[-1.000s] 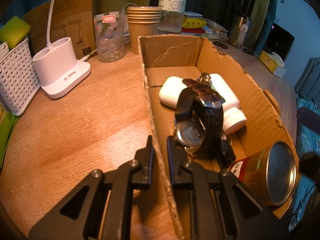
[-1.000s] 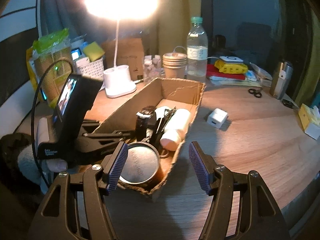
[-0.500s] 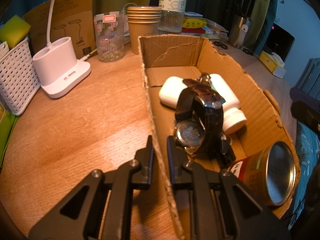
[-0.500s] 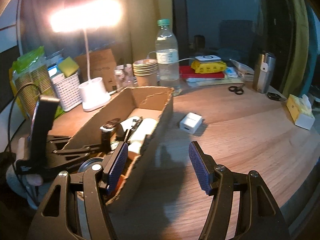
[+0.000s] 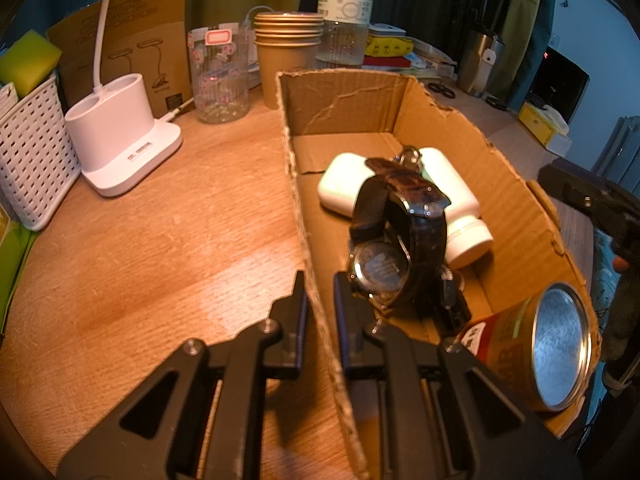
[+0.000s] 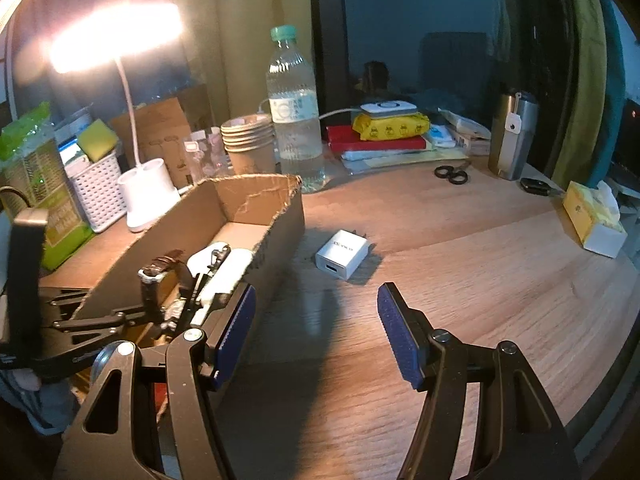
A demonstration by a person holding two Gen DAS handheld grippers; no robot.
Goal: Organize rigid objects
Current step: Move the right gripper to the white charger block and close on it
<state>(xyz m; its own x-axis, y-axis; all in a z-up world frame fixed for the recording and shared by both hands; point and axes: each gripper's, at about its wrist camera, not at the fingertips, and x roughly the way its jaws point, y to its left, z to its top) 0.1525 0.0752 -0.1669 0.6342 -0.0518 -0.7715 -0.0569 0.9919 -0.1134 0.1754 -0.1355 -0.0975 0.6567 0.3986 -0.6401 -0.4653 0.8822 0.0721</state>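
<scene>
- Wooden desk (image 6: 460,280), warm under a glaring lamp (image 6: 116,36), crowded along the back edge.
- Cardboard box (image 5: 500,184) lying open on the desk, walls ragged along the top.
- Inside the box: wristwatch (image 5: 400,236) standing on edge, white bottle (image 5: 460,208) lying behind it, white case (image 5: 340,188) beside the bottle, tin can (image 5: 552,340) on its side at the near corner.
- Left gripper (image 5: 320,300) clamped on the box's near side wall, one finger outside, one inside, just in front of the wristwatch.
- Right gripper (image 6: 316,328) spread wide over bare wood, nothing between the blue pads (image 6: 396,332), left pad close to the box's outer wall.
- White charger (image 6: 342,254) on the desk just beside the box, ahead of the right gripper and apart from it.
- Behind the box: stacked paper cups (image 6: 250,144), water bottle (image 6: 296,116), patterned glass (image 5: 218,74).
- Off to the lamp side: white lamp base (image 5: 120,136), white perforated basket (image 5: 32,144) holding a green sponge (image 5: 28,60).
- Farther back: red book (image 6: 376,142) under a yellow pack (image 6: 390,126), steel tumbler (image 6: 512,136), scissors (image 6: 452,174), tissue box (image 6: 594,220) near the desk edge.
</scene>
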